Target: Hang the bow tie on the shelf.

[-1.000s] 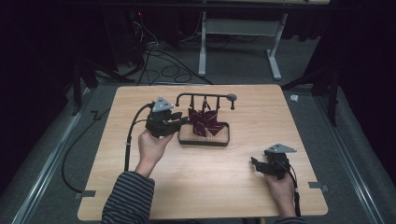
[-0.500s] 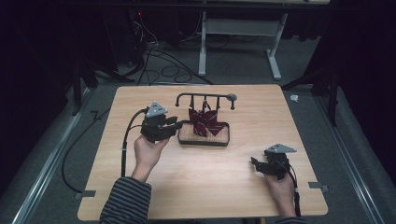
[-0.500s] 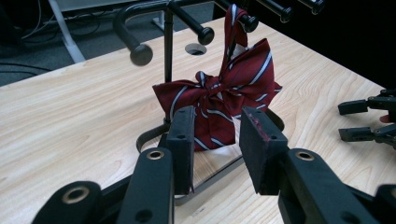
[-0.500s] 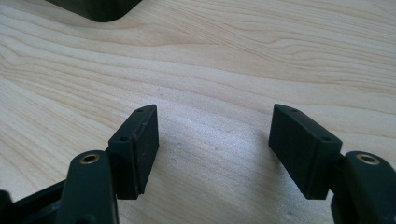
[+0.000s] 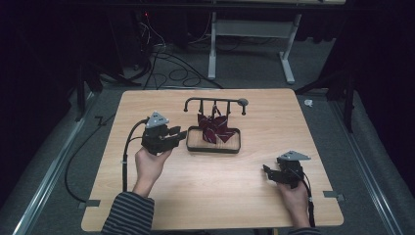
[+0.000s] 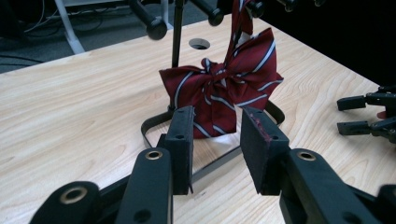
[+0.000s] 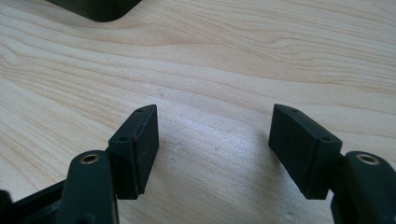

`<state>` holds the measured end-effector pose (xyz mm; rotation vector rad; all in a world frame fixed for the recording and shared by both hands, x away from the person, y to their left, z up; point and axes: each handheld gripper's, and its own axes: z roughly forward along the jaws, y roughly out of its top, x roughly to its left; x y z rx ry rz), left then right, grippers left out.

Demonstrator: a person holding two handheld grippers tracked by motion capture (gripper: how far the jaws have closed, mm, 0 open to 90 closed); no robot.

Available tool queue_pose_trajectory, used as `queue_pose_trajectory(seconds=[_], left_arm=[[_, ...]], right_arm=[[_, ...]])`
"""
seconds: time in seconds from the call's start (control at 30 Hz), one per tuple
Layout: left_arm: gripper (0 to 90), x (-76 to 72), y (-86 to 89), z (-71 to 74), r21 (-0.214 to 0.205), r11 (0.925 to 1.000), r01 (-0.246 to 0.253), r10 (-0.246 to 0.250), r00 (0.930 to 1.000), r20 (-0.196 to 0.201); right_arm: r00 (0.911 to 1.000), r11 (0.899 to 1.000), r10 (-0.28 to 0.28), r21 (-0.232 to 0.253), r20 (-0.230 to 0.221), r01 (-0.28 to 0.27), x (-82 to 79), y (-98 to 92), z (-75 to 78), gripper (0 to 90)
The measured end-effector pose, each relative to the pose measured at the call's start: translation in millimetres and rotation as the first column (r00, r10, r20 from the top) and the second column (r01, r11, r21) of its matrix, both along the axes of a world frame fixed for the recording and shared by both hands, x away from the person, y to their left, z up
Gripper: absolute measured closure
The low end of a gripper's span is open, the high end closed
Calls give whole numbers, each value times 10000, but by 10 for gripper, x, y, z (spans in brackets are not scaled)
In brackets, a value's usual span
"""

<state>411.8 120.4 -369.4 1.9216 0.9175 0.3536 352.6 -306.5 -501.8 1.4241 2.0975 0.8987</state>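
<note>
Hanging from rack [image 5: 215, 102], one red striped bow tie [image 5: 214, 128] sits mid-table over rack's base frame [image 5: 213, 148]; hanging looks done, only withdrawal left. One left gripper [image 5: 177, 137] just left of tie, jaws part-open, empty. One right gripper [image 5: 267, 172] near right, well apart, jaws wide, empty.

Wooden table [image 5: 161, 205], floor cables [image 5: 161, 58], white desk frame [image 5: 288, 54]
</note>
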Motion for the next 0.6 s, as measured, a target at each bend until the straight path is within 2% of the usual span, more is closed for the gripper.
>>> queue_pose_trajectory(seconds=[0.2, 0.6], left_arm=[[643, -47, 93, -28, -185, 9996, -195, 194, 9998, -48], [635, -121, 177, -77, -249, 9990, -378, 374, 9992, -139]], right_arm=[[10000, 10000, 11, 0, 8, -11, 1, -2, 0, 345], [10000, 10000, 1, 2, -1, -1, 0, -1, 0, 345]])
